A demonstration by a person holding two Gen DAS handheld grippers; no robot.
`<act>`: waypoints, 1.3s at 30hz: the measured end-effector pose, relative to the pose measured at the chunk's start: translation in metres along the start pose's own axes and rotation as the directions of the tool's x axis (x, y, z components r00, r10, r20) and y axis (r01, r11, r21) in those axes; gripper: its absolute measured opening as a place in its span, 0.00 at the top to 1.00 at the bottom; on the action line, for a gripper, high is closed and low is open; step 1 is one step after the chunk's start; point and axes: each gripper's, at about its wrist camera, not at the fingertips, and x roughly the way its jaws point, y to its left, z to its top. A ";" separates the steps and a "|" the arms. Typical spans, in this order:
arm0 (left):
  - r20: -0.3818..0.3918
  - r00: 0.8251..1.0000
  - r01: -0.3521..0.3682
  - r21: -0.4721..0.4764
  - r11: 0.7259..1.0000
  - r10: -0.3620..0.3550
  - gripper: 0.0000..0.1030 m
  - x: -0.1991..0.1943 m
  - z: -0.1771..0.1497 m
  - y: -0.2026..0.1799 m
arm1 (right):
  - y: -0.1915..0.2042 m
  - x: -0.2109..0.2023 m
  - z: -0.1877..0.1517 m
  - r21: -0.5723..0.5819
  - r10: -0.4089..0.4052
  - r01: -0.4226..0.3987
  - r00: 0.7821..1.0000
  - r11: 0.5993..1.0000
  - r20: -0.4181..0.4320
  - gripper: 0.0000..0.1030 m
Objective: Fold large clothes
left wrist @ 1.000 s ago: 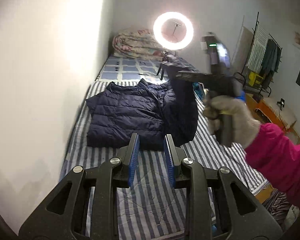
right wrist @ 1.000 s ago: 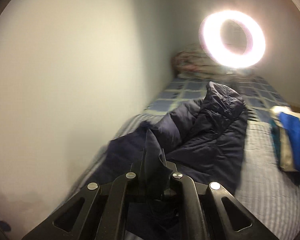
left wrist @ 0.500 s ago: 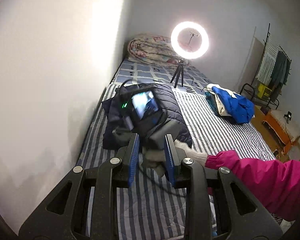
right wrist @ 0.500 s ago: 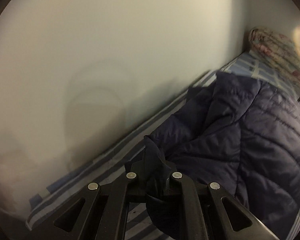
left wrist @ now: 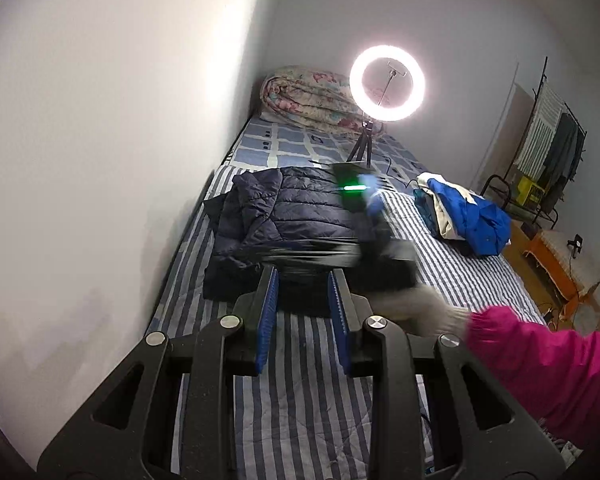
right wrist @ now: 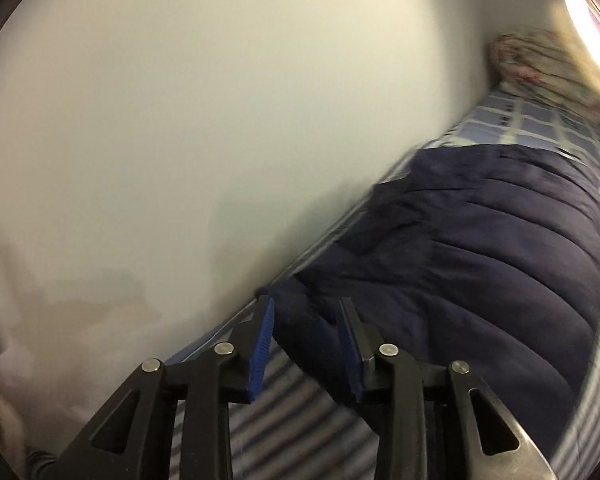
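A dark navy puffer jacket (left wrist: 284,216) lies folded over on the striped bed (left wrist: 300,384) beside the white wall. My left gripper (left wrist: 302,280) is open and empty, held above the bed short of the jacket's near edge. My right gripper (right wrist: 306,312) is open and empty, close above the jacket (right wrist: 480,264) near its wall-side edge. In the left wrist view the right gripper tool (left wrist: 364,232) shows blurred over the jacket, held by a gloved hand with a pink sleeve.
A lit ring light (left wrist: 386,84) on a small tripod stands on the bed past the jacket. A rolled floral quilt (left wrist: 308,96) lies at the bed's head. A blue and white garment pile (left wrist: 464,212) sits at the bed's right side. The white wall (left wrist: 120,120) runs along the left.
My right gripper has let go of the jacket edge it held and now stands open. The folded-over jacket lies on the bed. The left gripper has stayed open.
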 end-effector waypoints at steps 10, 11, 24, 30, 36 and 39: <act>-0.081 0.994 -0.065 0.079 0.995 0.071 0.75 0.122 0.044 -0.004 | -0.093 -0.074 -0.039 0.221 -0.232 0.218 0.972 0.950 0.038 0.56; -0.095 0.992 -0.072 0.081 0.994 0.080 0.75 0.141 0.050 -0.003 | -0.100 -0.076 -0.041 0.239 -0.247 0.232 0.968 0.943 0.036 0.56; -0.251 0.926 -0.264 0.099 0.959 0.281 0.75 0.280 0.039 0.069 | -0.108 -0.045 -0.045 0.248 -0.333 0.333 0.942 0.910 -0.039 0.56; -0.287 0.880 -0.326 0.214 0.921 0.378 0.75 0.306 0.008 0.085 | -0.120 -0.046 -0.057 0.276 -0.326 0.322 0.945 0.906 -0.030 0.28; -0.280 0.882 -0.320 0.232 0.919 0.378 0.75 0.305 0.002 0.082 | -0.153 -0.042 -0.089 0.444 -0.071 0.075 0.997 0.893 -0.025 0.22; -0.286 0.884 -0.314 0.222 0.923 0.370 0.75 0.305 0.004 0.085 | -0.164 -0.030 -0.100 0.524 0.063 -0.064 0.998 0.849 0.020 0.22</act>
